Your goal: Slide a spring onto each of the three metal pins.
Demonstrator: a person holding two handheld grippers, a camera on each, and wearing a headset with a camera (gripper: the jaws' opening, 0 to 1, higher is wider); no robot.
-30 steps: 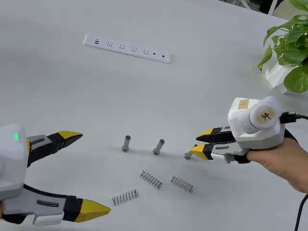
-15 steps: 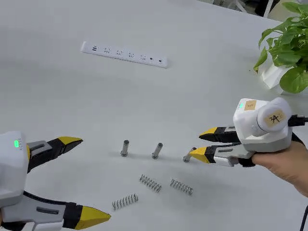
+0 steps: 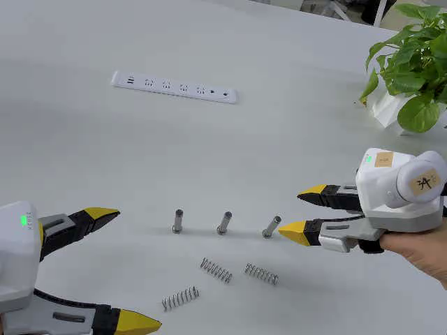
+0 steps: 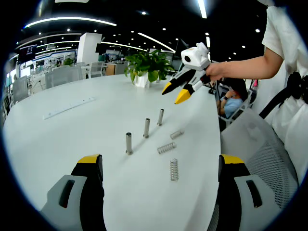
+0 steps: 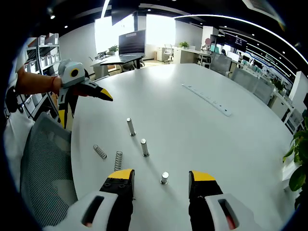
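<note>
Head view looks down on a pale grey tabletop [image 3: 209, 153], where the left tongs [image 3: 136, 269] are spread wide with nothing in them and the right tongs [image 3: 290, 214] stand partly open, also empty, their lower tip just beside the right-hand pin [image 3: 271, 227]. Three small steel pins stand in a row, well apart, the middle pin [image 3: 223, 222] and the left-hand pin [image 3: 177, 220] bare like the first. Nearer the person three springs lie on their sides: the left spring [image 3: 180, 298], the middle spring [image 3: 216, 270] and the right spring [image 3: 261, 273]. Each is likely featherlight thin wire, apt to roll and to squash if pinched hard, so a gentle hold across the coils near one end, leaving the other end open for the pin, looks best; the pins seem stiff but easily toppled by a nudge
</note>
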